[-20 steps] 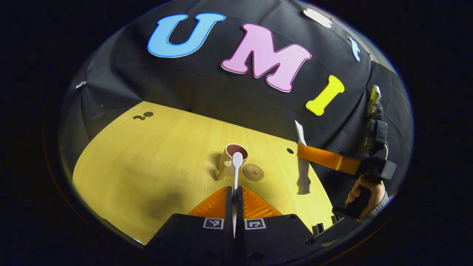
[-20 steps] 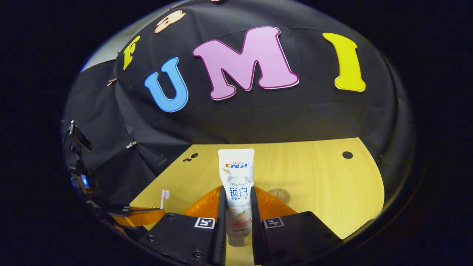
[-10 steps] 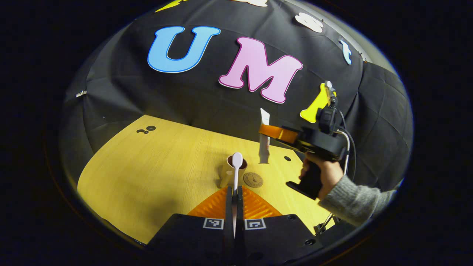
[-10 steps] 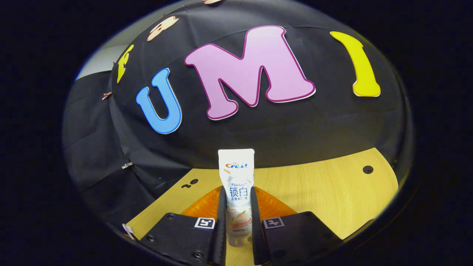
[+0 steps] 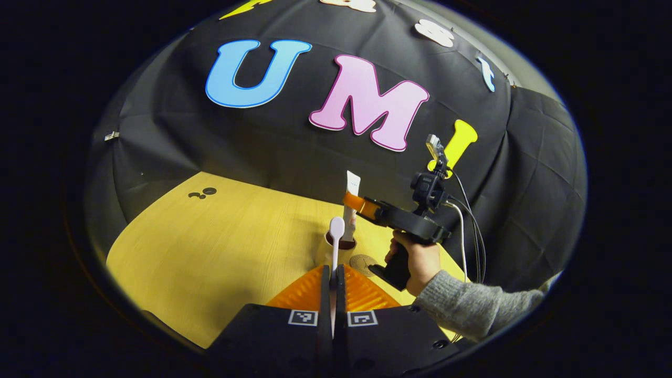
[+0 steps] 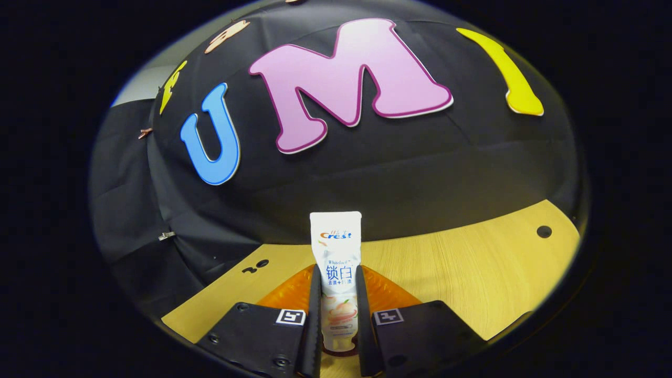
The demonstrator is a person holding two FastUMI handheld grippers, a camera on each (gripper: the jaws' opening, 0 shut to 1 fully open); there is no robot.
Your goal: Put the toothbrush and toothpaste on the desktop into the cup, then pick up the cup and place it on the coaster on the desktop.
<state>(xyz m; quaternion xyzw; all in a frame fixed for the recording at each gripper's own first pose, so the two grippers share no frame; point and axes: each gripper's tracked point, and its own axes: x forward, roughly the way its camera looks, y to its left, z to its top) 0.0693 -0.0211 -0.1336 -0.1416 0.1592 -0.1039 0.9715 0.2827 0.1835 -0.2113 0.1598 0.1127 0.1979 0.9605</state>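
White toothpaste tube (image 6: 336, 273), upright, clamped between our right gripper (image 6: 336, 315) fingers; in left gripper view that gripper (image 5: 353, 202) holds the tube (image 5: 350, 202) directly over the beige cup (image 5: 338, 249), lower end at its mouth. Our left gripper (image 5: 332, 286) pinches the white toothbrush (image 5: 335, 241), head up before the cup. Round brown coaster (image 5: 362, 261) just beside the cup on yellow wooden desktop (image 5: 220, 241). Grey-sleeved hand (image 5: 415, 260) grips the right handle.

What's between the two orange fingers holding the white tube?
In the right gripper view, the toothpaste stands upright between the right gripper's fingers, both pressing its sides.
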